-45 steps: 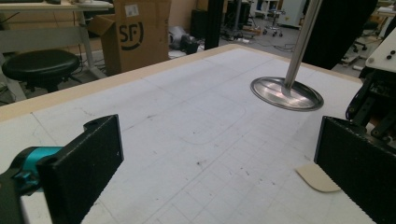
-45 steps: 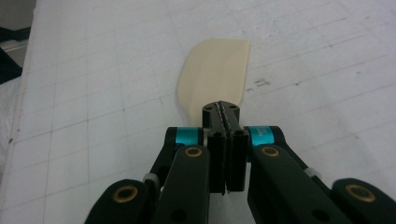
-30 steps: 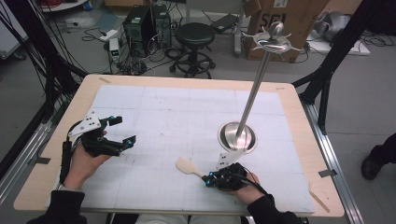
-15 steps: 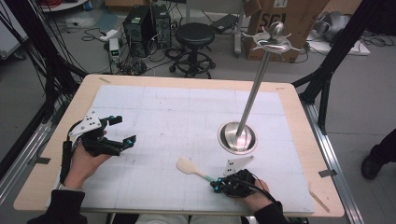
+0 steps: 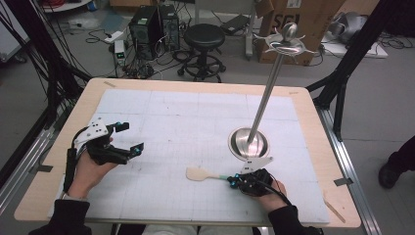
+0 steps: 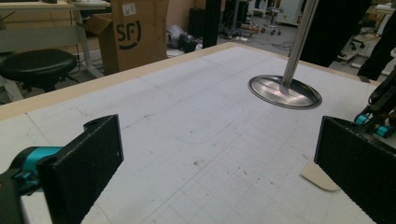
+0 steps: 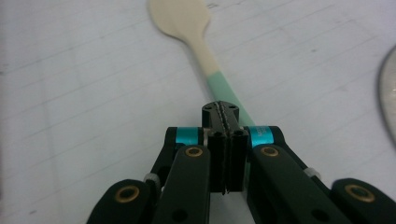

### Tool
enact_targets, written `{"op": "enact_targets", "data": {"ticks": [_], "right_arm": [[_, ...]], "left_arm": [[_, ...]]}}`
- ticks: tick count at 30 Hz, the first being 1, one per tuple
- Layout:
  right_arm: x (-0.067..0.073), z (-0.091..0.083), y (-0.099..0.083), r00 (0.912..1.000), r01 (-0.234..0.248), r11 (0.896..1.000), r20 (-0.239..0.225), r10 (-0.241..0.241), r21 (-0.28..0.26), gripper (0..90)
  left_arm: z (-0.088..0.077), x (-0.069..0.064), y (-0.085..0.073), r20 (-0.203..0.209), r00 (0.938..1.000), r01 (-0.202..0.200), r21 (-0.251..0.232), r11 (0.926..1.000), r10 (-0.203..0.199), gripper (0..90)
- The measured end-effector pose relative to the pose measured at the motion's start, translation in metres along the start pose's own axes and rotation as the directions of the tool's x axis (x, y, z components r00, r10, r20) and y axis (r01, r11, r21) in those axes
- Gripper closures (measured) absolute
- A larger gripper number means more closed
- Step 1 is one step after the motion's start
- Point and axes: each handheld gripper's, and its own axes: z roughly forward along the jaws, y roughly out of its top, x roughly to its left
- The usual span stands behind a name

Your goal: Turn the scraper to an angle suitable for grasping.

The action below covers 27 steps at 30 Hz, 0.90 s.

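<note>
Wooden spoon w/ a pale bowl and mint-green handle (image 5: 208,174) lay flat on the white gridded mat (image 5: 195,117), in front of the shiny metal stand w/ round base and tall pole (image 5: 249,143). Right gripper (image 7: 223,114) had its jaws pressed together over the green handle end, prob. so the spoon could be moved w/o touching the bowl; if the spoon was truly pinched, I couldn't tell. Left gripper (image 5: 128,138) sat spread wide, nothing in it, resting well apart at the mat's left.

Matt pale wooden spatula (image 5: 203,174) with a mint-painted handle; beside it, a glossy polished metal stand (image 5: 249,143); matt black ribbed right gripper (image 7: 225,108) pads
</note>
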Motion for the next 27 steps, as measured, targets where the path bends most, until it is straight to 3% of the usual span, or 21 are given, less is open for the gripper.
{"op": "enact_targets", "data": {"ticks": [6, 8, 12, 18, 23, 27], "right_arm": [[-0.001, 0.0, 0.002, 0.9997, -0.025, 1.0, 0.005, 0.025, -0.015, 90.0], [0.0, 0.002, 0.011, 0.9989, -0.046, 0.995, -0.009, 0.046, -0.086, 90.0], [0.003, 0.012, 0.027, 0.9988, -0.049, 0.992, -0.002, 0.049, -0.119, 90.0], [0.006, 0.036, 0.043, 0.9998, -0.016, 0.998, -0.011, 0.015, -0.062, 90.0], [-0.002, 0.043, 0.046, 0.9981, -0.061, 0.996, -0.013, 0.06, -0.064, 90.0], [-0.007, 0.049, 0.049, 0.9978, -0.064, 0.996, -0.023, 0.063, -0.063, 90.0]], "left_arm": [[0.001, -0.001, 0.0, 0.001, 1.0, -0.001, 0.004, 1.0, 0.001, 1.7], [0.002, -0.001, -0.001, 0.001, 1.0, -0.002, 0.013, 0.9999, 0.002, 1.7], [0.002, -0.001, -0.001, 0.003, 1.0, -0.007, 0.02, 0.9998, 0.007, 1.7], [0.003, -0.002, -0.002, 0.005, 1.0, -0.004, 0.029, 0.9996, 0.004, 1.7], [0.003, -0.003, -0.002, 0.006, 1.0, -0.008, 0.036, 0.9993, 0.008, 1.7], [0.003, -0.002, -0.002, 0.004, 1.0, -0.008, 0.034, 0.9994, 0.008, 1.7]]}}
